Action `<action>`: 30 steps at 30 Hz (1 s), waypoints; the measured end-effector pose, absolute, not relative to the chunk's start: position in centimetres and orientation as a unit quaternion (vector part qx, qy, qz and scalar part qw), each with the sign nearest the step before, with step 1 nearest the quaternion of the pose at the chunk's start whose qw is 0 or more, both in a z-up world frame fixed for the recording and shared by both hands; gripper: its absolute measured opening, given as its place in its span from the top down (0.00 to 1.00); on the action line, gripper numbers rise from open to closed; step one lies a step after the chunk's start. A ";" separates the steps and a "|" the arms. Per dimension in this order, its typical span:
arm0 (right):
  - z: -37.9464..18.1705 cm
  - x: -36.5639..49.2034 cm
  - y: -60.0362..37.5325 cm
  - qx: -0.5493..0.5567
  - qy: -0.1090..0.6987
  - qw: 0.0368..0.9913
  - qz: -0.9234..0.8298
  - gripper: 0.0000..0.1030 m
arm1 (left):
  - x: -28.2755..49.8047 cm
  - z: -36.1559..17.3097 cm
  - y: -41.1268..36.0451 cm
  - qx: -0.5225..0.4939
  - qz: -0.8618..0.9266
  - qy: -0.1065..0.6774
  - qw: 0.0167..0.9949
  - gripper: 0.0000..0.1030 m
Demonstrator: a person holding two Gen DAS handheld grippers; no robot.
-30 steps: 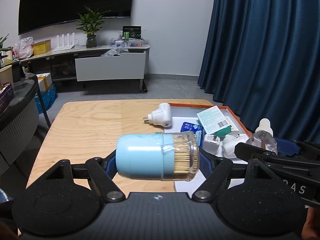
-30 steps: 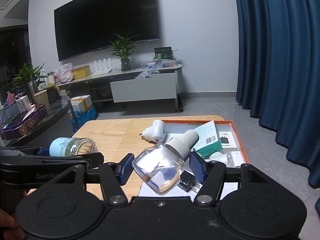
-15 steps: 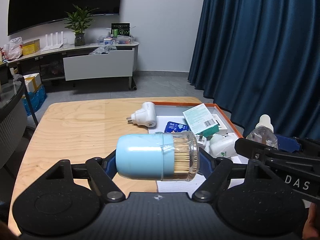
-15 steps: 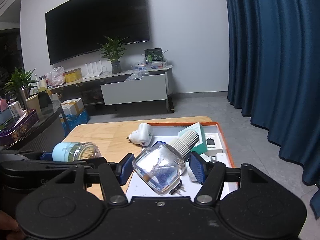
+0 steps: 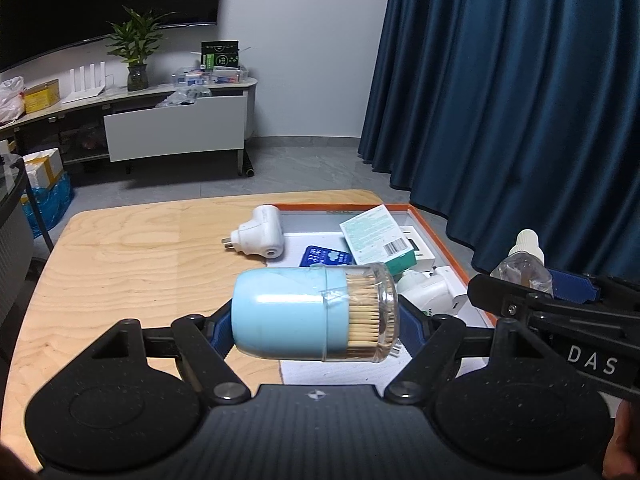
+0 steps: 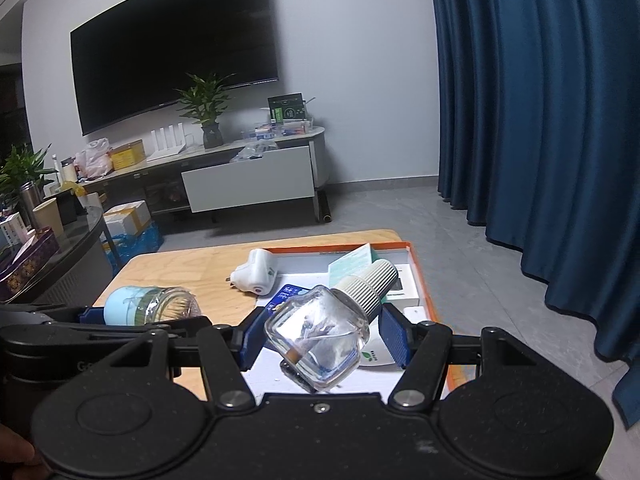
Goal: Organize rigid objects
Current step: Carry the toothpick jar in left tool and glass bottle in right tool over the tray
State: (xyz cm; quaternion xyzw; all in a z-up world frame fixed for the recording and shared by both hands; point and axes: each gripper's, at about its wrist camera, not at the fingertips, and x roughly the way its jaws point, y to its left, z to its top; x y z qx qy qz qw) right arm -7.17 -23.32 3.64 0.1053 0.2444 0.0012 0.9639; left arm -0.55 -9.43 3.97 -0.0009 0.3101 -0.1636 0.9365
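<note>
While the left gripper [image 5: 316, 326] pinches a toothpick jar [image 5: 314, 314], the right gripper [image 6: 322, 336] clamps a glass bottle [image 6: 320, 334].

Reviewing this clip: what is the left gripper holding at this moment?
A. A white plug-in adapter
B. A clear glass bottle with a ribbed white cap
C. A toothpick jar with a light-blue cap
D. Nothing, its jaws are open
C: the left gripper is shut on the toothpick jar, held sideways with its light-blue cap to the left; the clear glass bottle is in the right gripper, and the white adapter lies on the table.
</note>
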 end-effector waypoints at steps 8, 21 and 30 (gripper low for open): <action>3.4 -6.3 -24.5 0.111 0.248 0.962 -0.007 0.29 | 0.2 3.8 -10.5 0.004 -0.174 0.317 0.932 0.24; 3.5 -5.6 -25.2 0.112 0.244 0.963 -0.013 0.29 | 1.3 3.9 -11.4 0.007 -0.182 0.317 0.931 0.24; 3.7 -5.7 -25.3 0.110 0.238 0.965 -0.010 0.29 | 1.9 4.3 -11.5 0.004 -0.181 0.313 0.932 0.24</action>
